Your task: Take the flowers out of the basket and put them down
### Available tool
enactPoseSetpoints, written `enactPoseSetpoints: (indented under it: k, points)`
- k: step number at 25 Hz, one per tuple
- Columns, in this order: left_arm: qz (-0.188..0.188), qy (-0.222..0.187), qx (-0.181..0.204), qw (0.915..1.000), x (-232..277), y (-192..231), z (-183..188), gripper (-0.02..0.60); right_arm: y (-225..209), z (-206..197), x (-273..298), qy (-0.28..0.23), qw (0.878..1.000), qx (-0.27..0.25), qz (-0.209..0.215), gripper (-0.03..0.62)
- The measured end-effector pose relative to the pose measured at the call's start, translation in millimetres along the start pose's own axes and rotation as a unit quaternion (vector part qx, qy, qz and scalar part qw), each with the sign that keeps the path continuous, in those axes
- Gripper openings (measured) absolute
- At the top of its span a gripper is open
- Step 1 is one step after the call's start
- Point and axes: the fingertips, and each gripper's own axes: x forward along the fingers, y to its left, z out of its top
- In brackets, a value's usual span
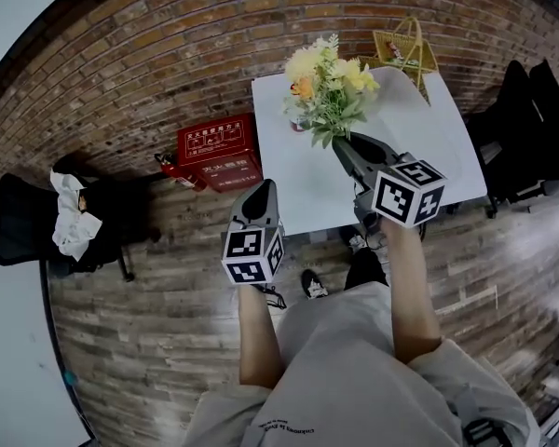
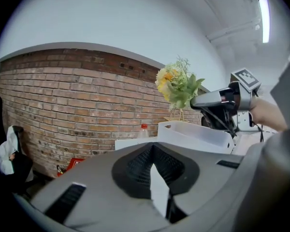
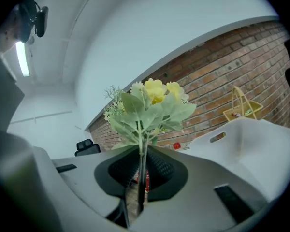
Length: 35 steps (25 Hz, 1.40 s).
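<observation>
A bunch of yellow flowers [image 1: 324, 84] with pale green leaves hangs in the air above the white table [image 1: 293, 189]. My right gripper [image 1: 341, 143] is shut on its stems. In the right gripper view the stems [image 3: 142, 149] run up between the pads and the blooms [image 3: 152, 93] stand above. The yellow wire basket [image 1: 406, 48] stands at the table's far right corner, apart from the flowers. My left gripper [image 1: 260, 196] hovers at the table's near edge, jaws together, holding nothing. From the left gripper view the flowers [image 2: 176, 86] and the right gripper [image 2: 197, 102] show to the right.
A white plastic bin [image 2: 198, 135] sits on the table near the basket. A red-capped bottle [image 2: 143, 129] stands behind. A red box [image 1: 219, 152] lies on the floor by the brick wall. Black chairs stand at left [image 1: 28, 222] and right [image 1: 531, 128].
</observation>
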Motion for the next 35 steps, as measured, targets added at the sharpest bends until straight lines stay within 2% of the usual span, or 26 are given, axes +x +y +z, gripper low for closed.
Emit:
enactPoseSetpoints:
  k: [4,11,17,21,26,31,35]
  points:
    - [0.011,-0.007,0.003,0.9999,-14.9,10.5,-0.2,0.025,23.0,-27.6,27.4,0.012,0.999,0.032,0.036,0.061]
    - [0.046,-0.018,-0.018,0.9986,-41.8,39.4,-4.4,0.025,36.1,-109.0,72.0,0.053,0.989,0.121,0.074,0.063]
    - [0.068,-0.017,-0.029,0.9971,-56.1,52.8,-13.5,0.025,2.0,-193.9,80.6,0.114,0.978,0.173,0.018,0.062]
    - [0.076,-0.012,-0.034,0.9965,-57.3,56.8,-19.4,0.025,-23.6,-228.6,80.7,0.138,0.972,0.192,-0.013,0.062]
    - [0.079,-0.007,-0.033,0.9963,-56.8,63.8,-21.3,0.025,-56.9,-266.3,83.1,0.167,0.962,0.201,-0.082,0.063]
    - [0.086,-0.01,-0.03,0.9958,-58.8,76.7,-14.8,0.025,-75.5,-296.8,81.1,0.225,0.95,0.146,-0.159,0.061]
    - [0.083,-0.012,-0.019,0.9963,-54.2,80.0,-9.2,0.025,-83.3,-300.3,82.8,0.246,0.94,0.105,-0.211,0.063]
